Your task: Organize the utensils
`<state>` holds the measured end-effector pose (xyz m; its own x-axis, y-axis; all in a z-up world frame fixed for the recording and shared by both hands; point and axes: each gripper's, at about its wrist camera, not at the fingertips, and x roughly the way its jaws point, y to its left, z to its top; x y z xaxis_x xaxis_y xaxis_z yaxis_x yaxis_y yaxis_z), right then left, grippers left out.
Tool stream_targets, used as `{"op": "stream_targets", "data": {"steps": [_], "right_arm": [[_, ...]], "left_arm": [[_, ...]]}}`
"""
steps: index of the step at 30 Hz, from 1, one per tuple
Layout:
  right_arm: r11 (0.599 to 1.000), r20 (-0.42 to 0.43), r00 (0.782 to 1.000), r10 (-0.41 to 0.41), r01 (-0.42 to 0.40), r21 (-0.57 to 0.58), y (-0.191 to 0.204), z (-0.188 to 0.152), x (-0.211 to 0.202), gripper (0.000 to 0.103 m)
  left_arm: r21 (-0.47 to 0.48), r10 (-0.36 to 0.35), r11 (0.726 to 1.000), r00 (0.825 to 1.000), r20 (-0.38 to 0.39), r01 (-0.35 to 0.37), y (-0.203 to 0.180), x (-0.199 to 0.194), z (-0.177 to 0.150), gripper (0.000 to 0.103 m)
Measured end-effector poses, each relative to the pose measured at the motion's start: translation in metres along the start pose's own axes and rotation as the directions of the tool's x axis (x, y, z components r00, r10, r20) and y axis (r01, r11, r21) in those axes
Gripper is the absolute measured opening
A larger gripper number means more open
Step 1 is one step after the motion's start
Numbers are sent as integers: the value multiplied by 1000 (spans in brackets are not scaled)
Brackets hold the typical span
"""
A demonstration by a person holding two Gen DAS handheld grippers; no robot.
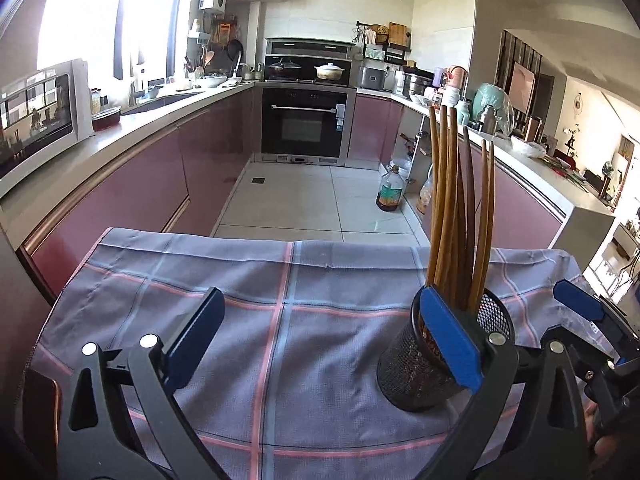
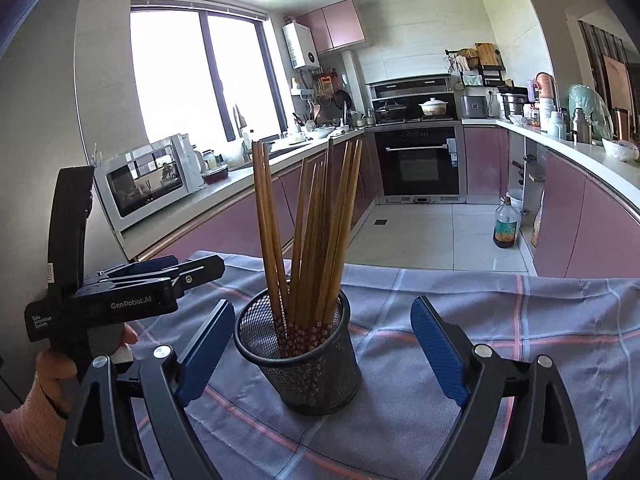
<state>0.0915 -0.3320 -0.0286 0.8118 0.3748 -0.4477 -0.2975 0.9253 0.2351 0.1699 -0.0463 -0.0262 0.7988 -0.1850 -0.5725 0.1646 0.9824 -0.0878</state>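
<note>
A checked cloth — grey-blue weave, pink and pale-blue lines, lightly creased — is spread over the table. In the right wrist view, at far left, the left gripper's black plastic body is seen held by a hand in a pink knit sleeve; "GenRobot.AI" and "Data Acquisition System" are printed on it in white. Its jaws are released, nothing between them; the pads are blue and ribbed. Right of that gripper a cup stands upright on the cloth — round, black wire mesh, solid rim. Wooden chopsticks are held in it, slim and brown, fanned upward, their lower ends patterned with small pale flowers on dark red. The right gripper is spread wide around the cup, pads on either side and clear of the mesh. In the left wrist view the cup is partly hidden behind the left gripper's right pad.
</note>
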Motion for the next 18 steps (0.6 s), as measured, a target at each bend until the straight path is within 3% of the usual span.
{"op": "stream_targets", "data": {"steps": [6, 18], "right_arm": [[998, 58, 997, -54, 57, -40, 11, -5, -9, 96], [992, 119, 988, -100, 108, -61, 22, -5, -23, 96]], "left_arm": [[-13, 42, 999, 997, 63, -41, 3, -18, -12, 97], [3, 84, 996, 987, 135, -85, 2, -47, -25, 97]]}}
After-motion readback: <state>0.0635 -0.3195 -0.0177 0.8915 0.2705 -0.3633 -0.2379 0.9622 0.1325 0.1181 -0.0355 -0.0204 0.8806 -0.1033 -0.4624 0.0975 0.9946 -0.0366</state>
